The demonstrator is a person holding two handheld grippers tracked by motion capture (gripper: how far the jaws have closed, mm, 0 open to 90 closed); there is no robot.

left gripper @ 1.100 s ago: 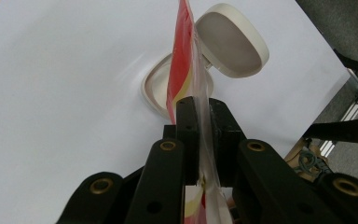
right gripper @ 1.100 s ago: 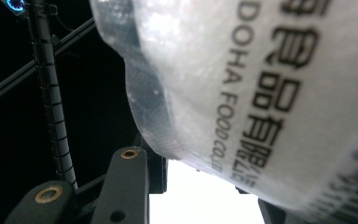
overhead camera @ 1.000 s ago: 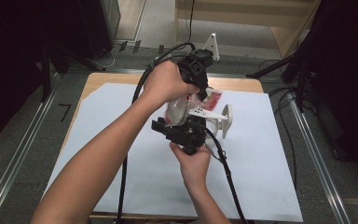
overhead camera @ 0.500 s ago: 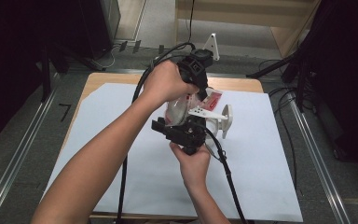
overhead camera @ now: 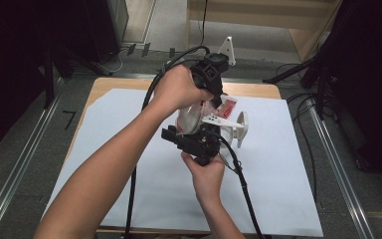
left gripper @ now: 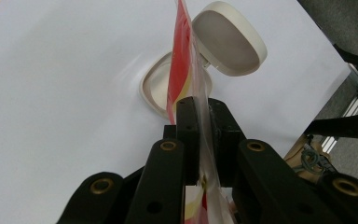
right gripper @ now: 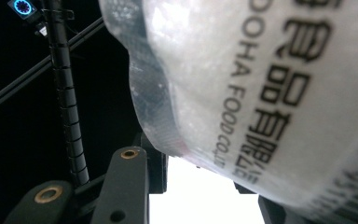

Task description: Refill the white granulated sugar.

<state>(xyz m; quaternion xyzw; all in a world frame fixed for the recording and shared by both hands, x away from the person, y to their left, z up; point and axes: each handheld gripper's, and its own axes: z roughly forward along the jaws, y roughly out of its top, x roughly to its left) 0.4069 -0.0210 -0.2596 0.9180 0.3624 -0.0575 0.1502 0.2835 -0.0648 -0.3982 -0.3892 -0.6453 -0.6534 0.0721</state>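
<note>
A clear plastic bag (overhead camera: pixel 191 117) of white granules, printed red and yellow, hangs above the white sheet between both grippers. My left gripper (overhead camera: pixel 218 101) points down from above and is shut on the bag's thin flat top edge (left gripper: pixel 182 56). In the left gripper view its jaws (left gripper: pixel 203 112) press that edge. My right gripper (overhead camera: pixel 197 132) comes from below, jaws closed on the bag's full lower part (right gripper: pixel 270 84), where black print shows. Under the bag stands a cream container (left gripper: pixel 154 91) with its hinged lid (left gripper: pixel 228 39) open; it also shows beside the bag (overhead camera: pixel 240 128).
A white paper sheet (overhead camera: pixel 129 164) covers the wooden table (overhead camera: pixel 104 85). Metal rails (overhead camera: pixel 25 164) run along both sides on the floor. Black cables (overhead camera: pixel 238 174) trail from the grippers toward the near edge. Dark stands and wires (overhead camera: pixel 323 74) sit at the far right.
</note>
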